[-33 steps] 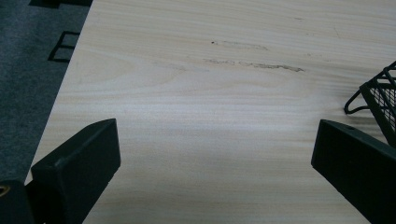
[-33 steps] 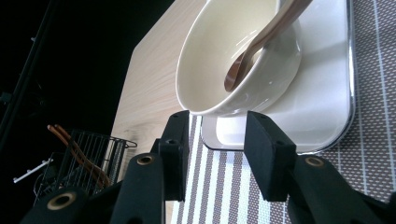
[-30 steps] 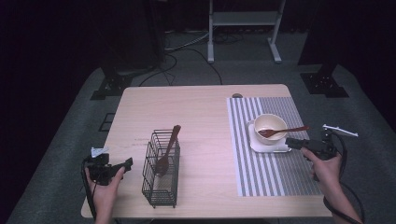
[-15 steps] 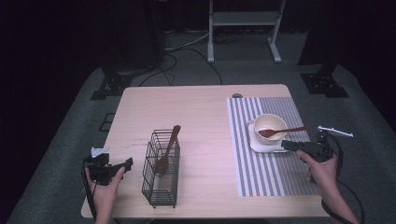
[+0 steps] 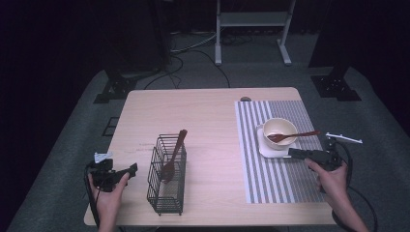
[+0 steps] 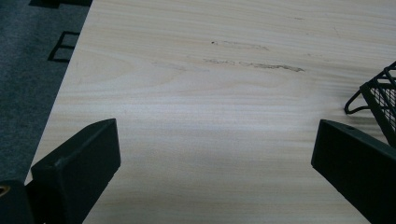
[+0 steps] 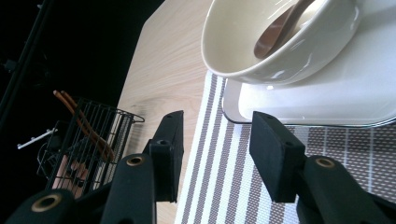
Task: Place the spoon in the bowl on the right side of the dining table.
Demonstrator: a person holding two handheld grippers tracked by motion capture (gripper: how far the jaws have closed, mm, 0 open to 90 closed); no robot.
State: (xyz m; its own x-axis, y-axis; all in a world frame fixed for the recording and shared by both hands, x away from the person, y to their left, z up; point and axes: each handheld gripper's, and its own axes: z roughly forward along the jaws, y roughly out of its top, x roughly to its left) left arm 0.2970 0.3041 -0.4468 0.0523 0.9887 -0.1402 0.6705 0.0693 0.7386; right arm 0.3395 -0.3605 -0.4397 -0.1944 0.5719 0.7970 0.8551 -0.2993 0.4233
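A cream bowl [image 5: 279, 130] stands on a white square plate [image 5: 265, 147] on the striped placemat [image 5: 280, 179], with a brown spoon [image 5: 296, 136] resting in it. Just in front of the plate my right gripper [image 5: 296, 153] lies low over the mat. In the right gripper view its jaws [image 7: 217, 140] are open with nothing between them and have just been opening; the bowl [image 7: 280, 46] is close ahead. A black wire basket [image 5: 165, 180] holds a wooden spoon [image 5: 173, 154]. Left of it my left gripper [image 5: 129, 170] stands open, its jaws [image 6: 215, 149] wide over bare table.
The basket's corner [image 6: 379, 95] sits close to the left gripper's right jaw. A small dark object [image 5: 245, 99] lies at the table's far edge. Beyond the table are a white metal stand [image 5: 251, 19] and floor cables [image 5: 193, 48]. The table's left edge [image 6: 60, 98] is near.
My right gripper has edged left along the mat toward the plate's front edge. The left gripper has stayed put.
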